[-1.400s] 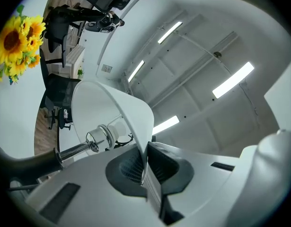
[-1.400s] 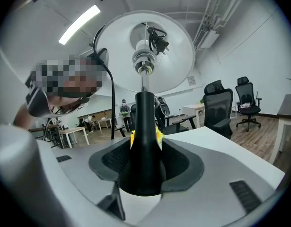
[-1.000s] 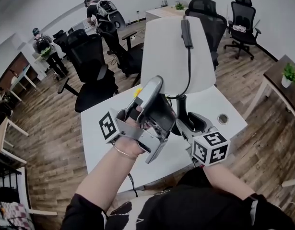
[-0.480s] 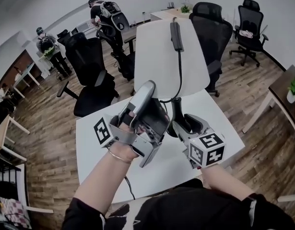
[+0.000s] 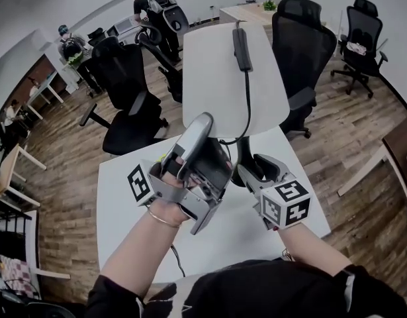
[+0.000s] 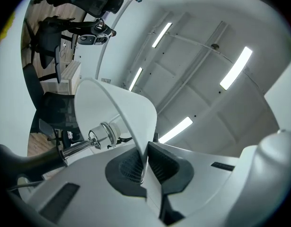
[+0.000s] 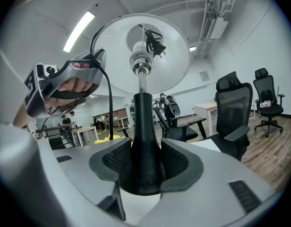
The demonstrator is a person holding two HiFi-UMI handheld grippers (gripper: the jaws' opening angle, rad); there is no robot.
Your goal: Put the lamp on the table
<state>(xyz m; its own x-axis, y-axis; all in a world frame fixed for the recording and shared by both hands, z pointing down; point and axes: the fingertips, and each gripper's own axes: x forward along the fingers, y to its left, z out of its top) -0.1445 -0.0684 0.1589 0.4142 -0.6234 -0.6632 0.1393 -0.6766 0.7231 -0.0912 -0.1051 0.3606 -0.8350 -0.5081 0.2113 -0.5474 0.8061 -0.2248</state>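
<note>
Worked over the white desk (image 5: 124, 197), which lay below and ahead of both tools. Held the lamp (image 5: 223, 78) upright between them, above the desk's far middle; could not tell whether its foot touched the top yet. Pinched the lower rim of the white shade (image 6: 112, 112) with the left tool (image 6: 144, 167), jaws all but shut on the thin wall. Clamped the flared black foot (image 7: 140, 145) with the right tool (image 7: 140, 167), pads pressed on either side, with the stem running straight up from it into the shade. Saw the black cord (image 5: 247, 91) draped over the outside of the shade and hanging down toward the right tool. Judged the step in hand to be the setting-down, with the lamp over the desk and not yet let go. Needed next, on that reading, a straight lowering until the foot sat flat. Would then free the foot while steadying the shade, and mind the loose cord.
</note>
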